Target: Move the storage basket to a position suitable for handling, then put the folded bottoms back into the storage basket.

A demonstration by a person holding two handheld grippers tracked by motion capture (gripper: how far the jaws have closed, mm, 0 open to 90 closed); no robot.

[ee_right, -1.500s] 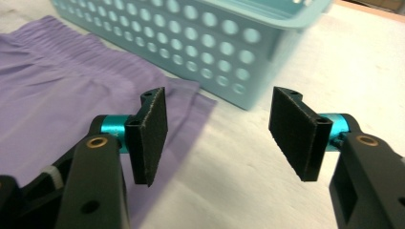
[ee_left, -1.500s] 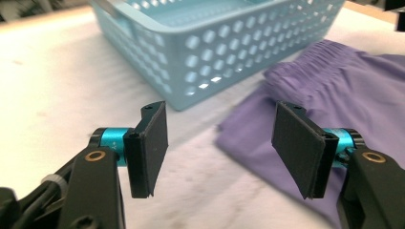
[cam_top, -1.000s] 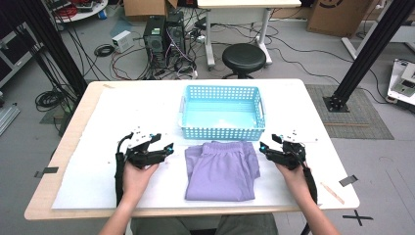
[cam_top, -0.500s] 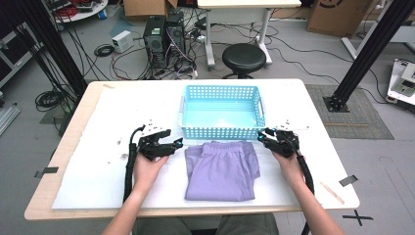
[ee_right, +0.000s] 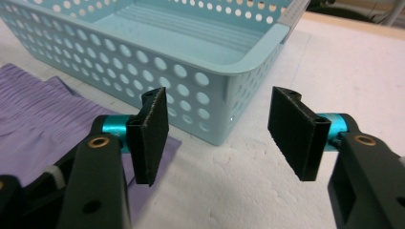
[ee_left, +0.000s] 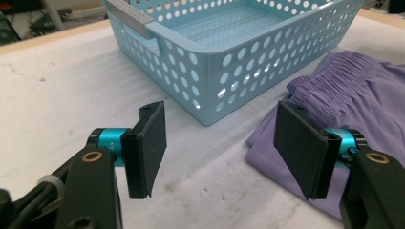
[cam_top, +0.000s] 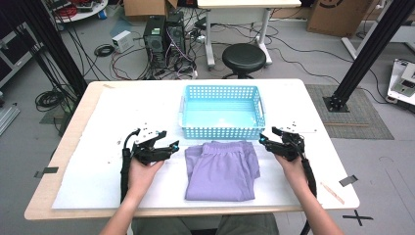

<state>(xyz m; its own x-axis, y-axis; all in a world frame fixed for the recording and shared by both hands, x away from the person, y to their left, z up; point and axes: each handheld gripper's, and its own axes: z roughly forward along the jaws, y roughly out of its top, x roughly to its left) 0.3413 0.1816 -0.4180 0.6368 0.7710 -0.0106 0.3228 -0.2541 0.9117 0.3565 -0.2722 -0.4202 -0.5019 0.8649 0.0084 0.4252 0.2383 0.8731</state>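
- Grey floor (cam_top: 303,58) strewn with cables (cam_top: 49,98).
- Black round stool (cam_top: 243,58) beyond the table (cam_top: 73,142).
- Two computer towers (cam_top: 165,33) beside a white desk (cam_top: 240,5).
- Cardboard boxes (cam_top: 337,17) at rear.

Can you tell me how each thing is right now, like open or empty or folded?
Blue basket: empty, upright on the table.
Purple shorts: folded, lying flat in front of the basket.
Left tongs: open, nothing between them, beside the shorts.
Right tongs: open after just widening, nothing between them, near the basket's corner.
Stool: empty, on the floor behind the table.
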